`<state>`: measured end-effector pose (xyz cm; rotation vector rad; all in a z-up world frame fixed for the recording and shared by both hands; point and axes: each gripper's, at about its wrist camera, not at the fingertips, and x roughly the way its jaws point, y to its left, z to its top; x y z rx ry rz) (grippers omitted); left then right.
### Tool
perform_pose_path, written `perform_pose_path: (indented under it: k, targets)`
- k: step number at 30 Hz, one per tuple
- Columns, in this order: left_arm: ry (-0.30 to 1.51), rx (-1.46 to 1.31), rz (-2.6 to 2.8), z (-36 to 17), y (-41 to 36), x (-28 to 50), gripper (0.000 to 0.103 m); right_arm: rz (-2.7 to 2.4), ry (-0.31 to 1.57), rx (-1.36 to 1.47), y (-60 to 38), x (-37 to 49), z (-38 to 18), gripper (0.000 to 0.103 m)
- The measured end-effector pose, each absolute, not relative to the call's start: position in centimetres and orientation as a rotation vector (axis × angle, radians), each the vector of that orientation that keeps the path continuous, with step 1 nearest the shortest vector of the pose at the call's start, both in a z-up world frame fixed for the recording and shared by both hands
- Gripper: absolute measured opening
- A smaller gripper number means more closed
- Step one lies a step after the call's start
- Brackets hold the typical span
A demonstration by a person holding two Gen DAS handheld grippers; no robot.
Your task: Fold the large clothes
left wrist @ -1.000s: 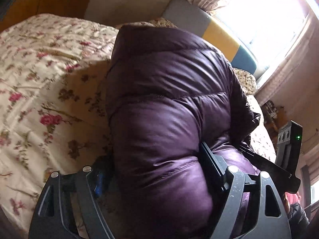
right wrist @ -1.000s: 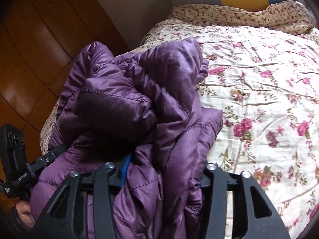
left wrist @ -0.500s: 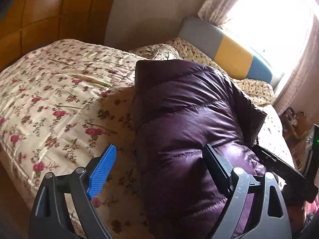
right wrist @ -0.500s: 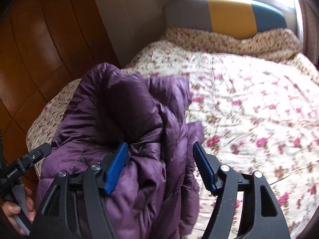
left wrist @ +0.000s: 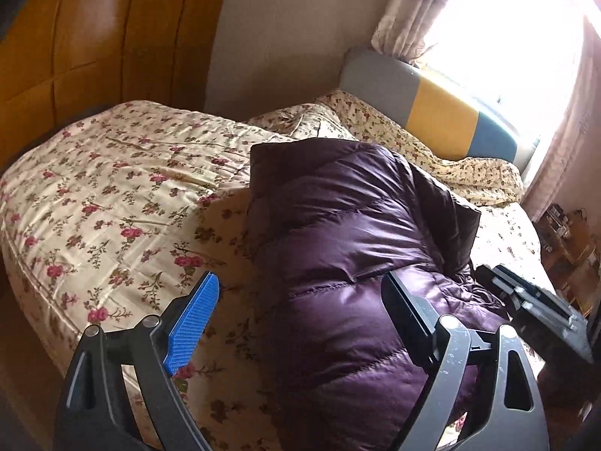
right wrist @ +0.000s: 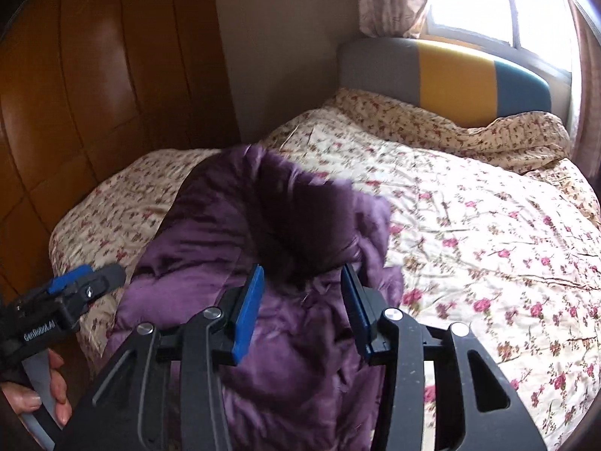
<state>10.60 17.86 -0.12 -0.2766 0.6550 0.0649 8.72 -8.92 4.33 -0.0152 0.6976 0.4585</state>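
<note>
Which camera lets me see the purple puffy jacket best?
The left wrist view: the jacket looks sharp there, its smooth quilted back lying folded on the flowery bed. The right wrist view shows its rumpled side, blurred, behind the closing tongs.

Glossy quilted purple down jacket (left wrist: 349, 248), satiny floral cloth bedspread (left wrist: 112, 203), polished wooden wardrobe (right wrist: 82, 86), ribbed blue plastic pads (left wrist: 193, 321), matt fabric headboard (right wrist: 450, 71)

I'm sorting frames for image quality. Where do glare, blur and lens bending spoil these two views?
Left wrist view: the window is blown out white, washing the curtain; the jacket stays sharp with sheen. Right wrist view: the jacket is smeared by motion blur, the window milder; both views bow the wardrobe and darken at the corners.
</note>
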Motion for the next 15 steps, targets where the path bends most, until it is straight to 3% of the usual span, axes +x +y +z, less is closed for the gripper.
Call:
perform_pose_path:
  k: [15]
  targets:
    - [0.686,-0.241,0.032,-1.6,15.7,10.5,0.087,0.45,0.754,-0.061,-10.7,7.1,1.0,0.04]
